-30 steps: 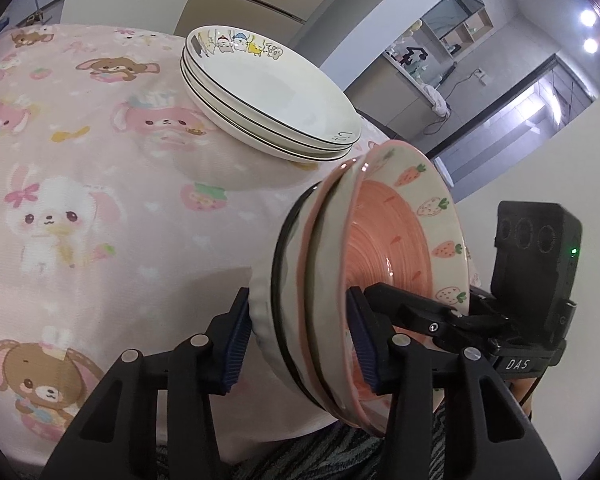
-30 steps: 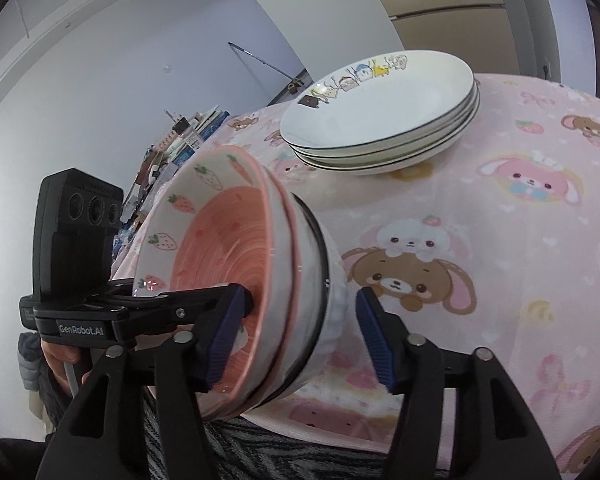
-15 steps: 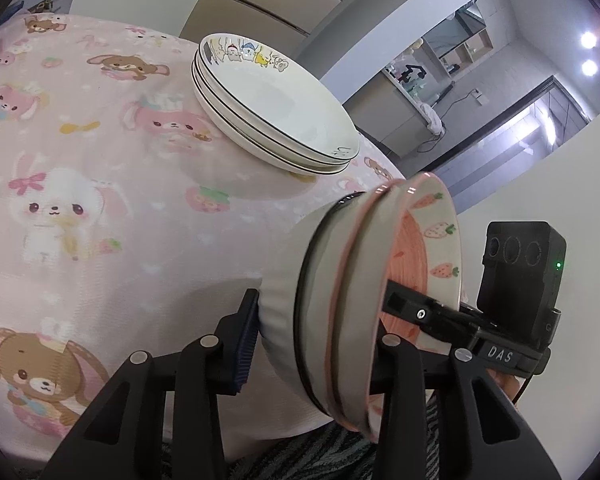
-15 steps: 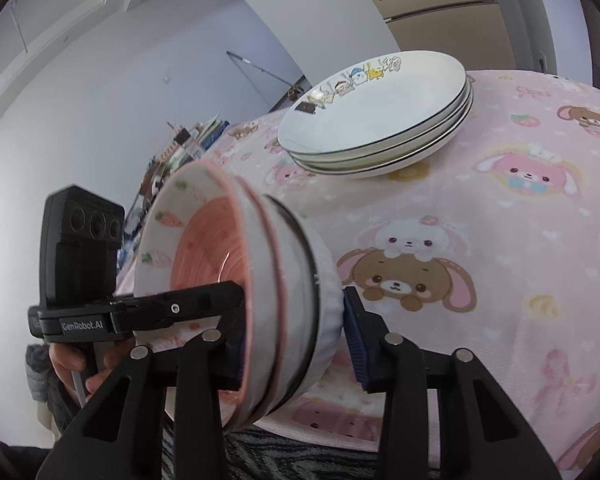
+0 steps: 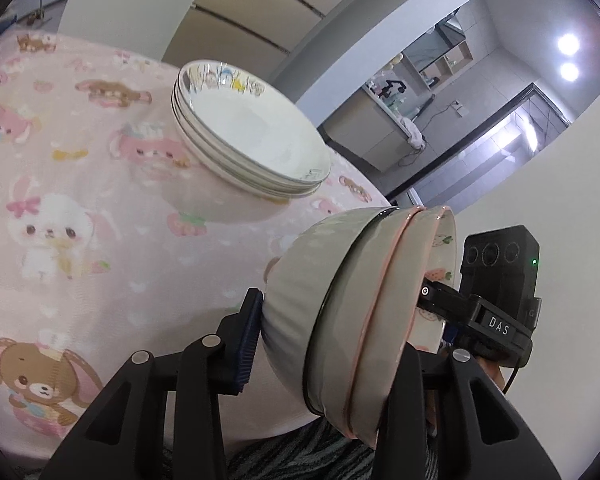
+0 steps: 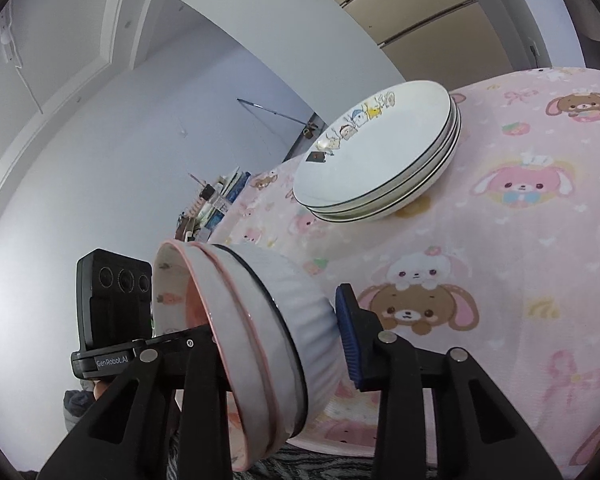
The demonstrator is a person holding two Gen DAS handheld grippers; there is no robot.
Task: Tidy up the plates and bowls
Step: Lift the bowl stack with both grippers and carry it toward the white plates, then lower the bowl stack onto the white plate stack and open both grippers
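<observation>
My left gripper clamps the bowl stack, one pad on its ribbed base, the other finger inside the top bowl; my right gripper is closing on the same stack likewise, pad touching the base. Table, pink cartoon cloth; plate stack, further in, well apart; bowl stack, tipped on its side above the near edge. Probably heavy, stiff, glazed and breakable; nested bowls may slide apart; best held base against inner wall.

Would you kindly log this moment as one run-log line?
stack of bowls: nested, tipped sideways, off tablecloth | left gripper: clamps it | right gripper: closing on it | stack of plates: on tablecloth, untouched
</observation>
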